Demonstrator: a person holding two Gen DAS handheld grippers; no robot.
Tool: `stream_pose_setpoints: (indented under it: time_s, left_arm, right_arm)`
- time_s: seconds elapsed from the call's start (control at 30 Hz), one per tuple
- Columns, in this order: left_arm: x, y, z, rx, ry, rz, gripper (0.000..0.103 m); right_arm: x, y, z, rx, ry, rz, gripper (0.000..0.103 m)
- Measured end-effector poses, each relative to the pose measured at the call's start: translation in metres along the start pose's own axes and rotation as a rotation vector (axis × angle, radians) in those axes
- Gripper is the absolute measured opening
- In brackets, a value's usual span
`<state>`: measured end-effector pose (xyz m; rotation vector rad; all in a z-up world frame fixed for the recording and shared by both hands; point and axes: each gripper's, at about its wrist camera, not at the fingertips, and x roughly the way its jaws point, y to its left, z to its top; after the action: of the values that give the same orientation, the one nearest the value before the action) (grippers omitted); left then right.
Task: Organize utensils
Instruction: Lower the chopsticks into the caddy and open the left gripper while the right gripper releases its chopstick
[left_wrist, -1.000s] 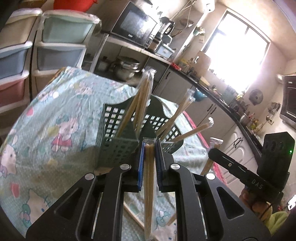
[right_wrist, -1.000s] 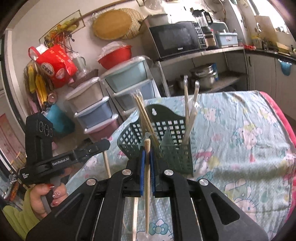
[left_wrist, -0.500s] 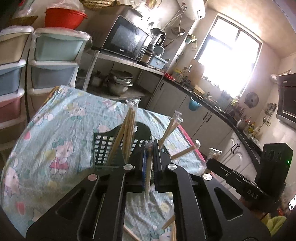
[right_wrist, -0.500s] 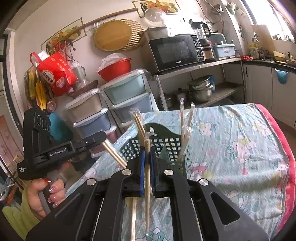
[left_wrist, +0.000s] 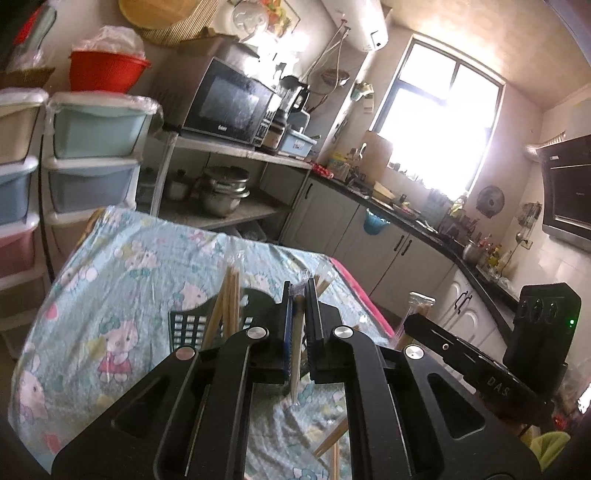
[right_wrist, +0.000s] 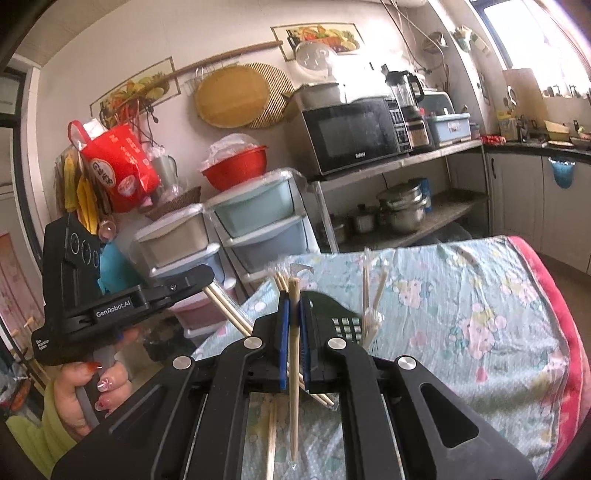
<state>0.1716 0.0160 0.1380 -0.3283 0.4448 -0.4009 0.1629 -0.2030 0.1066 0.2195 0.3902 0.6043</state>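
My left gripper is shut on a wrapped pair of chopsticks and holds it upright above the table. My right gripper is shut on another wrapped pair of chopsticks. A green perforated utensil basket stands on the table below and just beyond both grippers, also in the right wrist view. Several wrapped chopsticks stand in it. Each gripper shows in the other's view: the right one and the left one.
The table wears a blue cartoon-print cloth with a red edge. Loose chopsticks lie on it near me. Plastic drawer towers and a shelf with a microwave stand behind the table.
Both grippers have risen and tilted up with their chopsticks. The basket has dropped lower in both views and is now mostly hidden behind the fingers.
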Motion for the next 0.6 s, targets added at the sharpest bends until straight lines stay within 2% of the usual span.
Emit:
stream_pose_setpoints:
  time_s: [0.6]
  left_arm:
    - [-0.018, -0.009, 0.040, 0.040, -0.109, 0.018, 0.003]
  right_arm:
    - [-0.008, 0.004, 0.050, -0.035, -0.146, -0.015, 0.006]
